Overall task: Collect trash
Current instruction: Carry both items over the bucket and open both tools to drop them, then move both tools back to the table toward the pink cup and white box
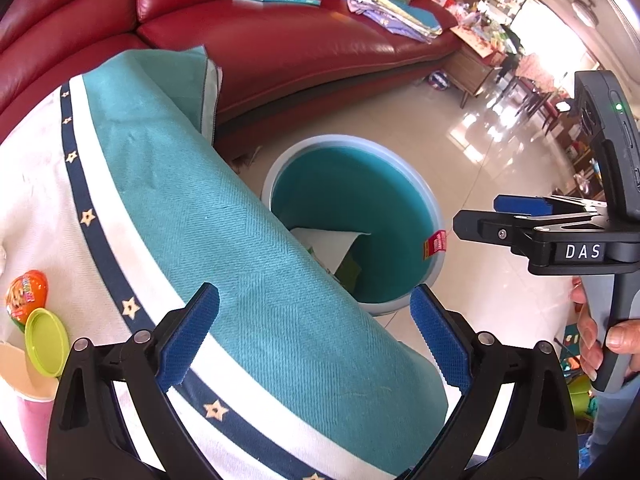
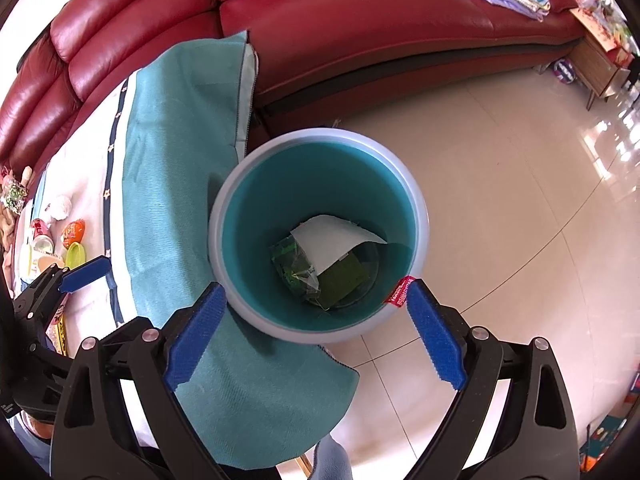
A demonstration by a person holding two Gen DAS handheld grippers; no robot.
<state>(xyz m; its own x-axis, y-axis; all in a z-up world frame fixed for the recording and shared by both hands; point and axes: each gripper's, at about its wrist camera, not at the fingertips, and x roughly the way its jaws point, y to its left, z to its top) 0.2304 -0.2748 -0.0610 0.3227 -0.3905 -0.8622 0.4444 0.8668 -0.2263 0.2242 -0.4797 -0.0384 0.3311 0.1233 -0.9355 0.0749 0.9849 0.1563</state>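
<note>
A teal bin [image 2: 240,184] with a pale rim stands on the floor beside the table. In it lie a white paper [image 2: 336,240] and green wrappers [image 2: 296,268]. My right gripper [image 2: 316,294] hangs open right above the bin. A small red wrapper [image 2: 400,291] sits at the tip of its right finger over the rim; I cannot tell if it clings or falls. My left gripper [image 1: 316,320] is open and holds nothing, over the table's teal cloth edge [image 1: 240,240]. In the left wrist view the red wrapper [image 1: 436,244] shows beside the right gripper [image 1: 476,214].
On the white cloth lie an orange egg-shaped pack [image 1: 28,292], a green lid [image 1: 46,340] and a paper cup [image 1: 24,376]. A red leather sofa [image 2: 360,32] with a book and folded clothes stands behind the bin. Glossy tile floor [image 2: 520,200] spreads to the right.
</note>
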